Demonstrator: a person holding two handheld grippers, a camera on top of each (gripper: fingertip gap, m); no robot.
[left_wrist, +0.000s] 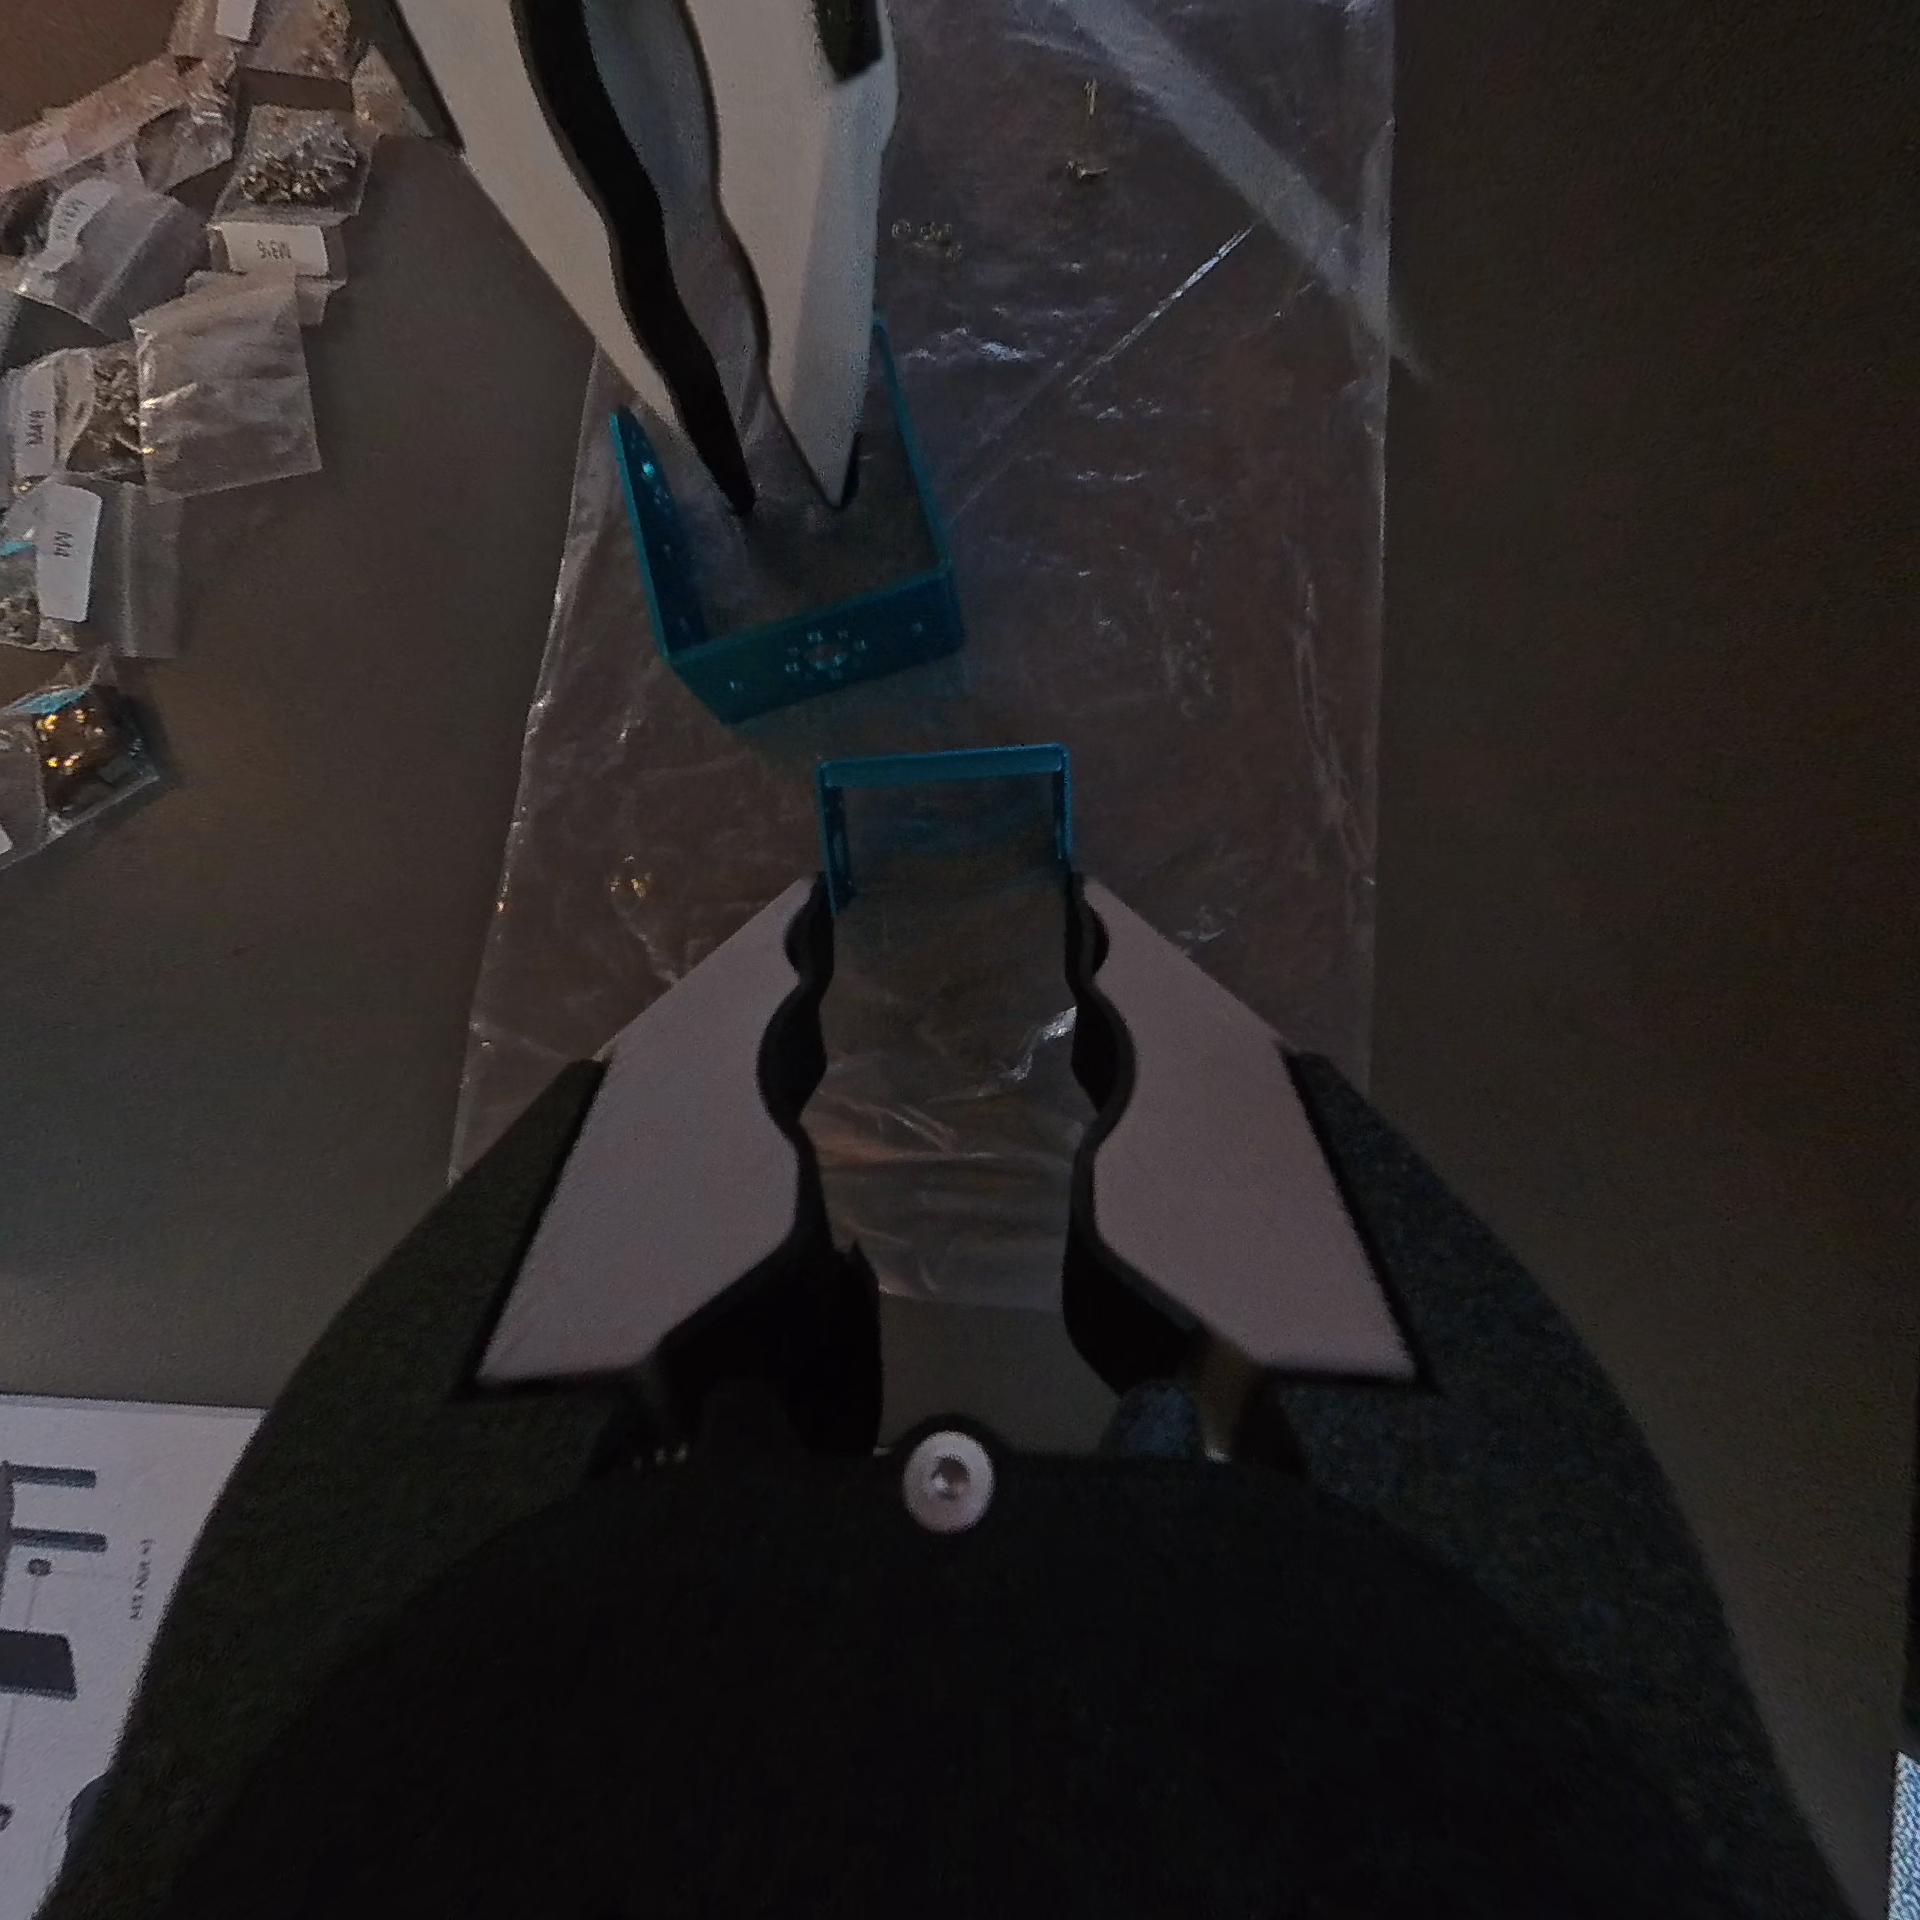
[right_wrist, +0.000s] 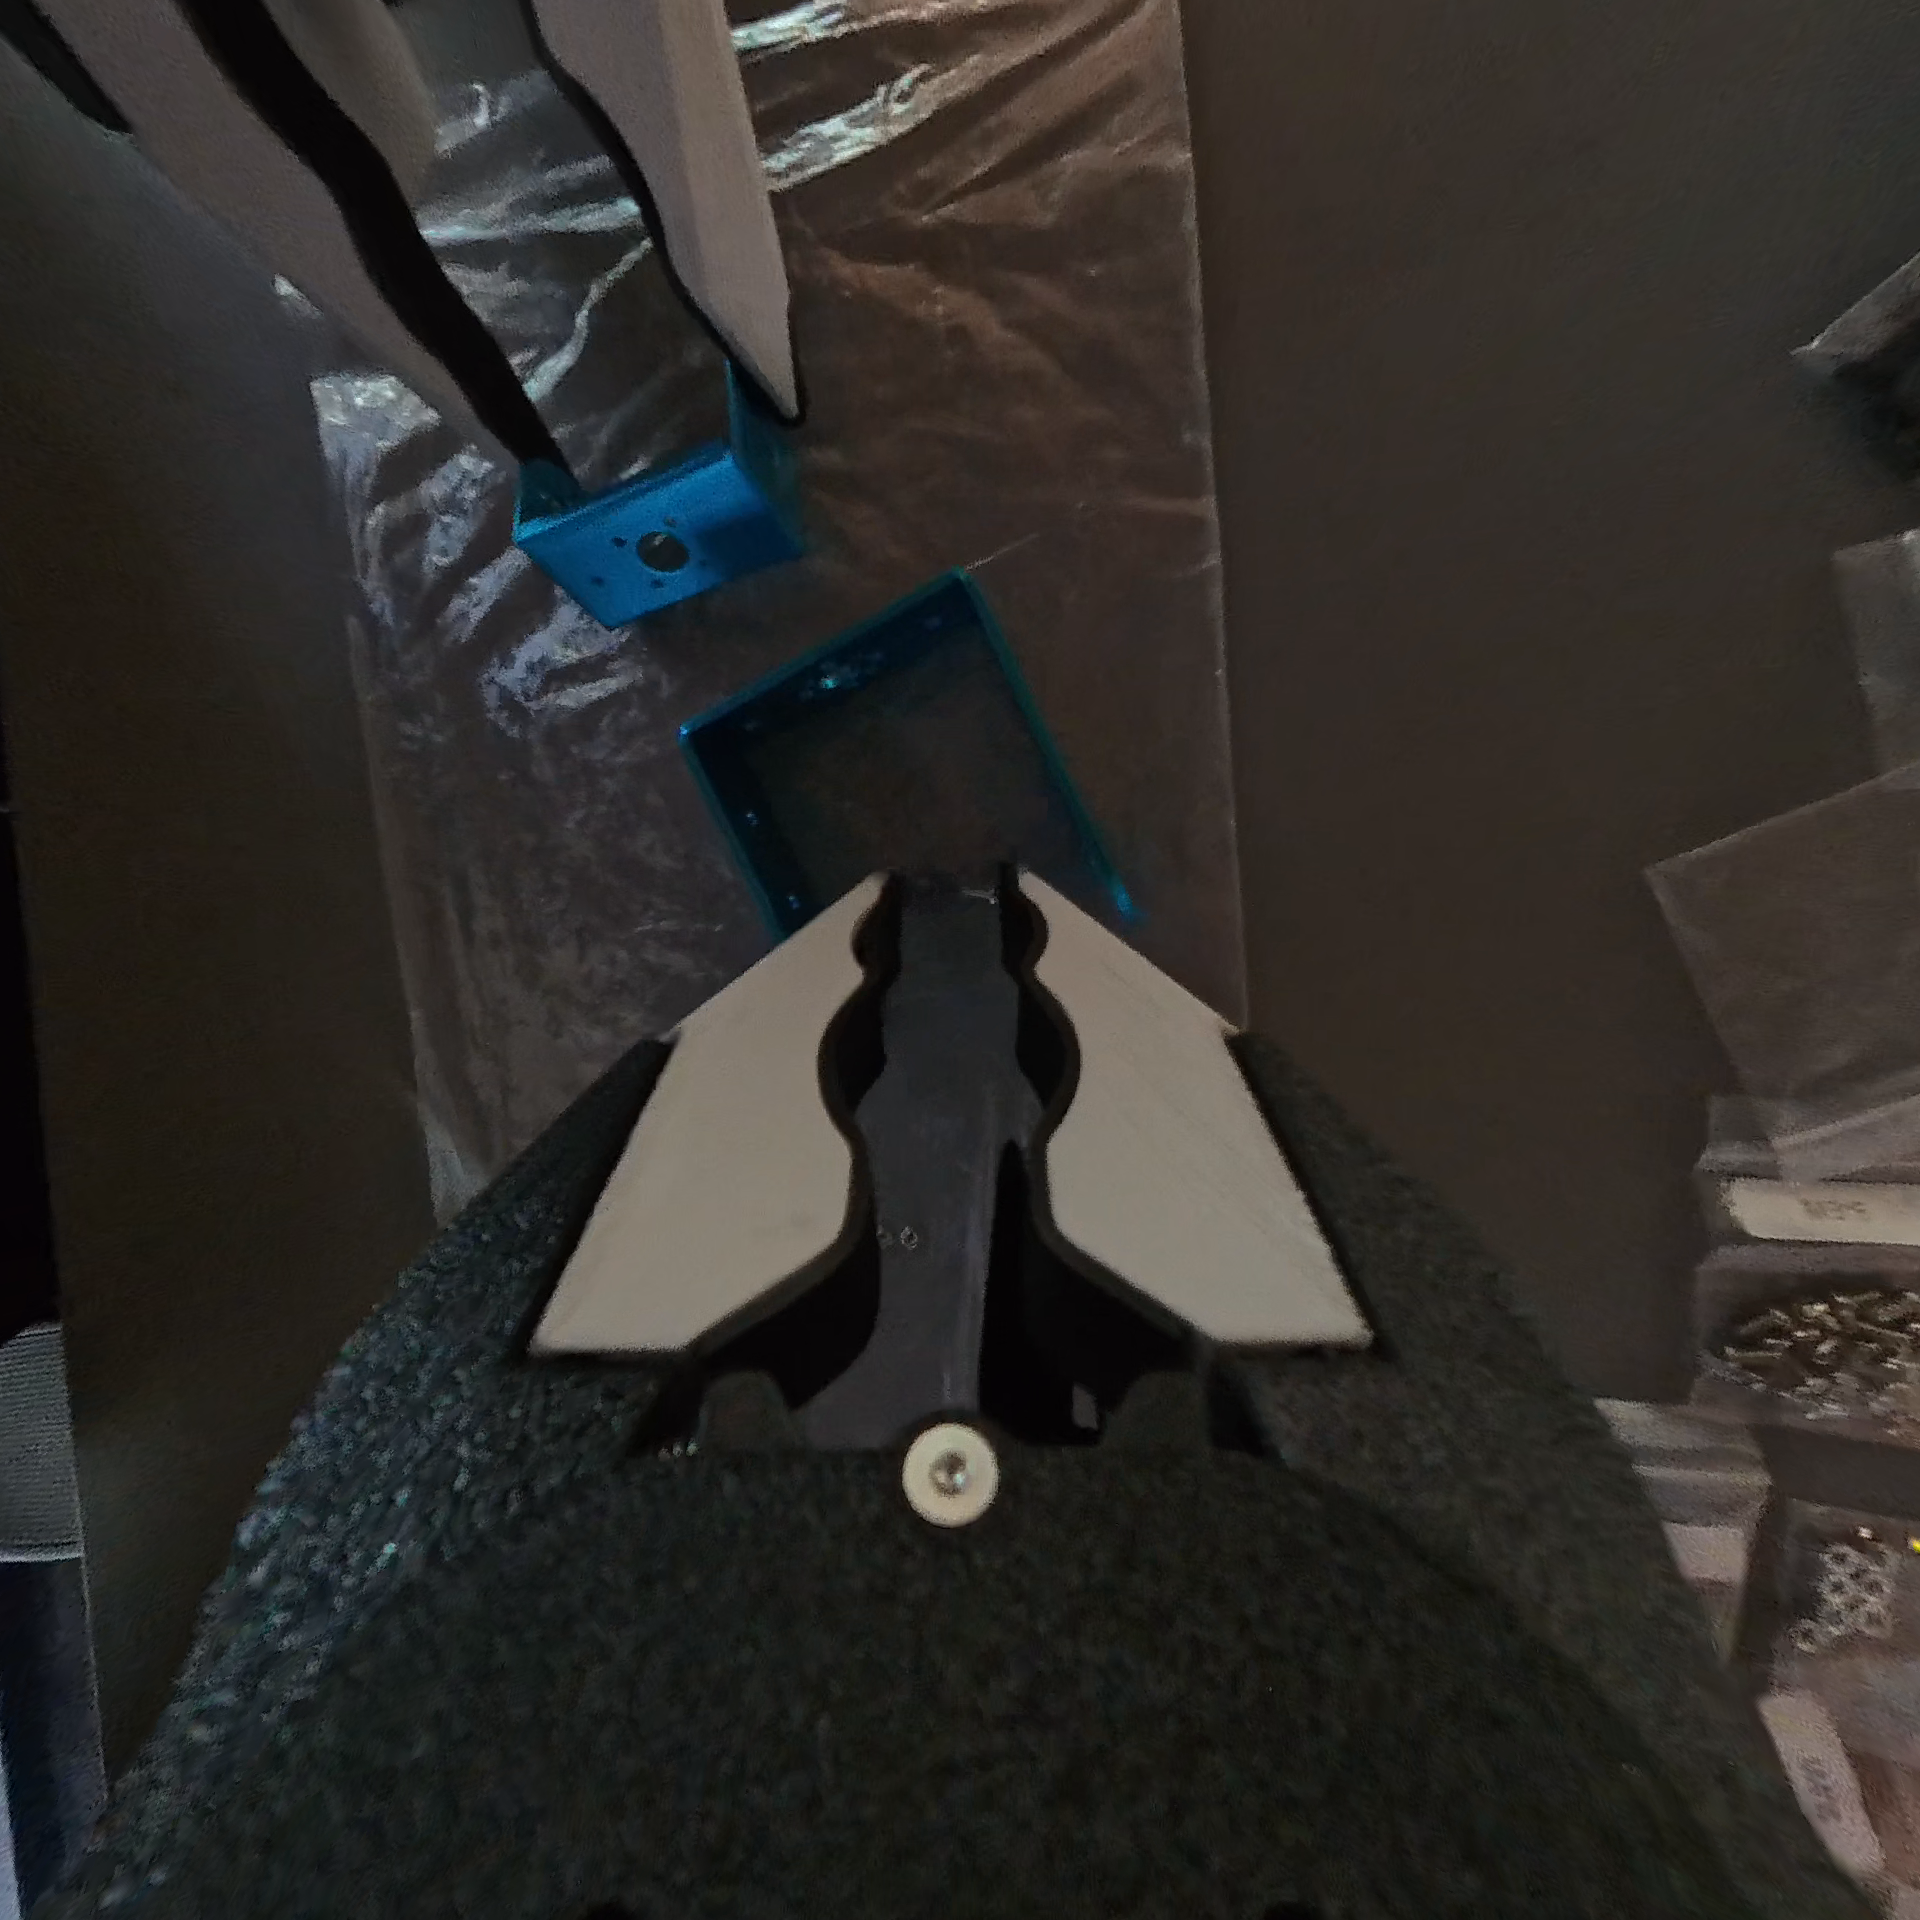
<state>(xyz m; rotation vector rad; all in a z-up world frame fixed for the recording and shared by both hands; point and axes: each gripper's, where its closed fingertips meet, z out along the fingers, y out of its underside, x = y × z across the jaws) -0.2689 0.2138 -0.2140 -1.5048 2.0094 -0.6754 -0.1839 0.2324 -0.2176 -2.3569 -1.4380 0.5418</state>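
Observation:
My left gripper (left_wrist: 951, 888) is shut on a small blue U-shaped bracket (left_wrist: 940, 764), one finger outside each leg, and holds it over a clear plastic sheet (left_wrist: 1143, 520). A larger blue U-shaped bracket (left_wrist: 821, 660) lies just beyond it. My right gripper (right_wrist: 948, 883) has its tips inside the open end of the larger bracket (right_wrist: 727, 800), jaws a narrow gap apart. A thin pale glint spans its tips and I cannot tell what it is. The right wrist view shows the left gripper (right_wrist: 665, 431) holding the small bracket (right_wrist: 665, 551). The left wrist view shows the right gripper (left_wrist: 790, 504).
Several small clear bags of hardware (left_wrist: 208, 395) lie at the left of the dark table, and show at the right in the right wrist view (right_wrist: 1818, 1351). A few loose screws (left_wrist: 925, 234) lie on the plastic sheet. A printed paper sheet (left_wrist: 94, 1558) lies at lower left. Left tips to right tips: about 9 cm.

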